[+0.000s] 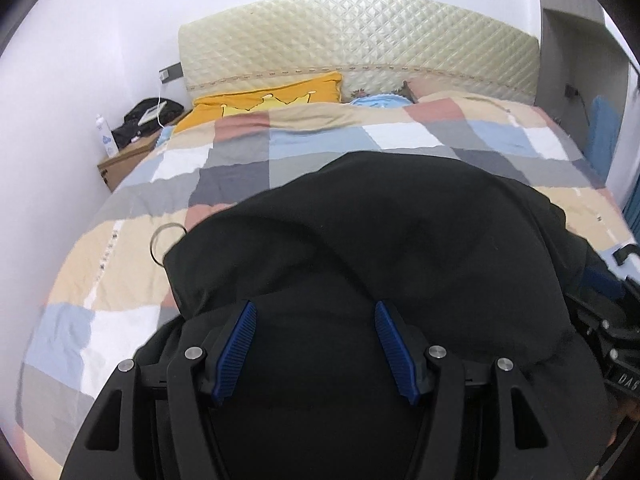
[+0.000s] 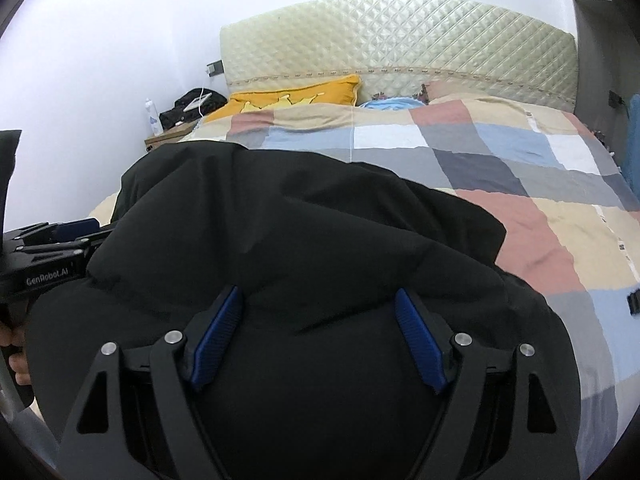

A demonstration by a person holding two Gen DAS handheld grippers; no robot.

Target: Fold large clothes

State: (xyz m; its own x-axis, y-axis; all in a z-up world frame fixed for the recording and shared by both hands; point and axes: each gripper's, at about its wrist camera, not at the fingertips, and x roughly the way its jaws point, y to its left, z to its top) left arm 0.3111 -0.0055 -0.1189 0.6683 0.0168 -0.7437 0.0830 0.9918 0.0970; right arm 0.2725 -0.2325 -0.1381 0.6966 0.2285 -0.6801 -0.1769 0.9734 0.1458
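Bed point(image 1: 120, 264): black garment point(image 1: 360, 248) seemingly between jaws

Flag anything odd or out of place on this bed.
A metal ring pokes out from under the black garment's left edge onto the checked quilt; what it belongs to is unclear. The garment lies bunched, not flat. Nothing looks spilled or damaged.

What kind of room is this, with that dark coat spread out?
Most likely a home bedroom. The black coat lies on a bed with a checked quilt, a padded cream headboard stands behind it, and a yellow pillow sits at the head beside a small bedside table.
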